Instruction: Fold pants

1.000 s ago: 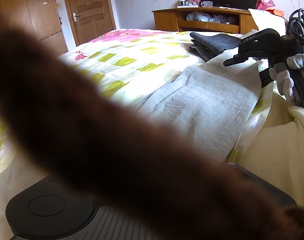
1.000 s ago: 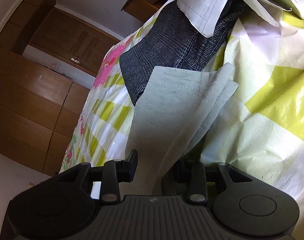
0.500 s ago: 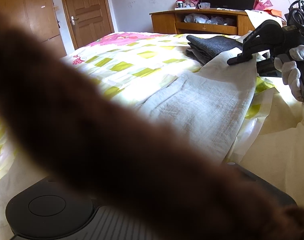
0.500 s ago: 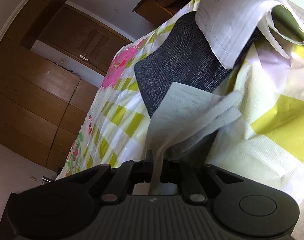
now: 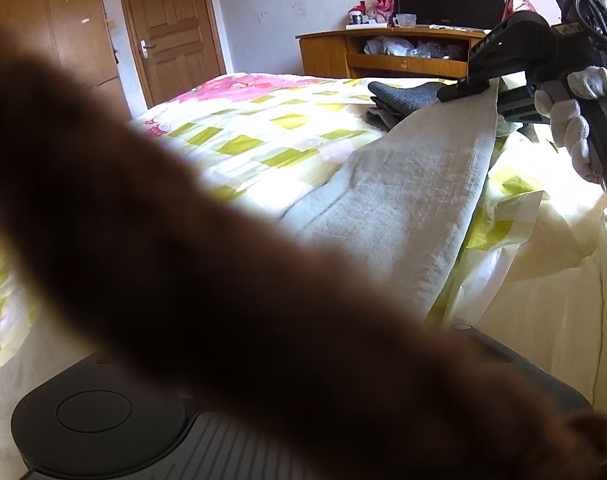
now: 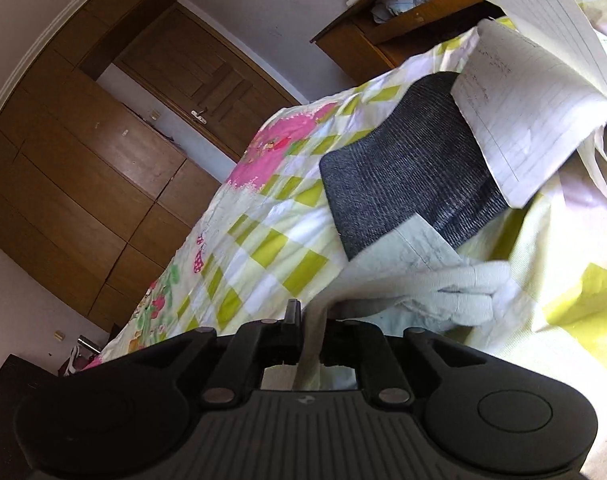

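Pinching: right tongs [image 6: 312,334] on one pants [image 5: 403,208] | left tongs: can't tell

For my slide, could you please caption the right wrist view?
Right gripper shut on pale pants, lifting the cloth edge above the checked bedspread beside folded dark clothes.

Coarse-woven matt cloth pants [image 5: 415,200]; glossy wooden door [image 5: 171,28].

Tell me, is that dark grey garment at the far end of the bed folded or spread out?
Folded. The dark grey garment lies as a compact stack with layered edges on the bedspread, beyond the pale pants.
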Demonstrator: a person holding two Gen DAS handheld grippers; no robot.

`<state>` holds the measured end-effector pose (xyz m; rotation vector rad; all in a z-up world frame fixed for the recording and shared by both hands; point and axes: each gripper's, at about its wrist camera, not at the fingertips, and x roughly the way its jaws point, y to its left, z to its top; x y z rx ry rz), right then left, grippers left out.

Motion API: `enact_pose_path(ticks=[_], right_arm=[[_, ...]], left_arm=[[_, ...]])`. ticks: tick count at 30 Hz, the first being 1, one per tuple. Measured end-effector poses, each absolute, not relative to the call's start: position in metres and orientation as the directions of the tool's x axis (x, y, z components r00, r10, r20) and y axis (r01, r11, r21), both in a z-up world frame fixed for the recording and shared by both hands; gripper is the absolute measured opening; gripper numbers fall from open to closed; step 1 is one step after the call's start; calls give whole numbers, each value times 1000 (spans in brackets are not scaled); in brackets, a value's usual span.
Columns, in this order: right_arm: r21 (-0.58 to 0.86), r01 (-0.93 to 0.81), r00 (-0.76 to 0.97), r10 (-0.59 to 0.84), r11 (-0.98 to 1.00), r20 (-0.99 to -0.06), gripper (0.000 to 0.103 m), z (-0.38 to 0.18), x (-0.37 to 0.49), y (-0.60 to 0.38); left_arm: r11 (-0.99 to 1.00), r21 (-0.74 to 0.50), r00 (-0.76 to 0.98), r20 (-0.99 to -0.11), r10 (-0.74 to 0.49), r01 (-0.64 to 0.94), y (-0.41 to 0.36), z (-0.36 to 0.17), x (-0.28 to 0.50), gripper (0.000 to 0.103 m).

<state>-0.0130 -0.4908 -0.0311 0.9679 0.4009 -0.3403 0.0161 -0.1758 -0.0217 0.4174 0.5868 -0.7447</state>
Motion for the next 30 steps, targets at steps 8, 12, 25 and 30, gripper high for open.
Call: enact_pose_path(ticks=[8,12,25,30], right_arm=[[783,479,869,-86,397,-487,22,-49,-12,-490],[680,400,898,-114,614,-425,22,9,-2,-451],[-178,-436,820,309,882,-481,22,27,61,-82],[-235,-534,750,328,812,-574,23,-21,60,-27]], left_arm=[[680,115,575,-646,-502,724,-162,-26,13,53],[696,100,589,-625,-512,711,-147,-21,10,53],[877,152,751,-595,-287,456,27,12,-11,59],[938,87,783,-580,-225,335,71,28,-16,62]])
